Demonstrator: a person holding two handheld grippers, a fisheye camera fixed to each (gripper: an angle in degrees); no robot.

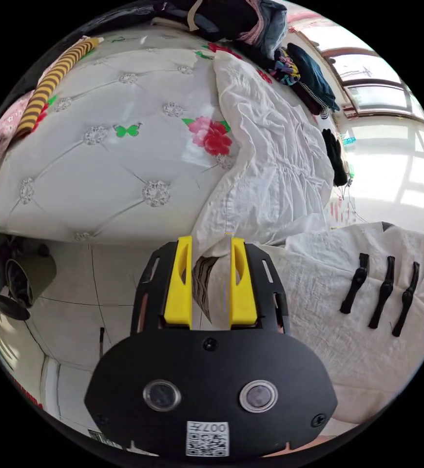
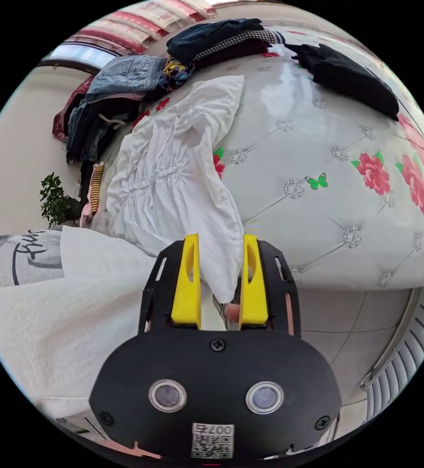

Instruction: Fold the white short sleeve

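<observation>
Two hand-held grippers, left (image 1: 211,280) and right (image 2: 219,280), each pinch the crumpled white cotton short-sleeve garment (image 1: 275,170) hanging off the quilted floral bed (image 1: 100,161); no fold made yet.

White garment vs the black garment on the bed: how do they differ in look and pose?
The white garment is spread out long and wrinkled, with a gathered middle; the black garment is a compact dark bundle. The white garment's lower edge hangs off the bed's edge between the jaws of the right gripper and of the left gripper; the black garment lies wholly on top, with no gripper near it. Both rest on the tufted flowered bed cover.
</observation>
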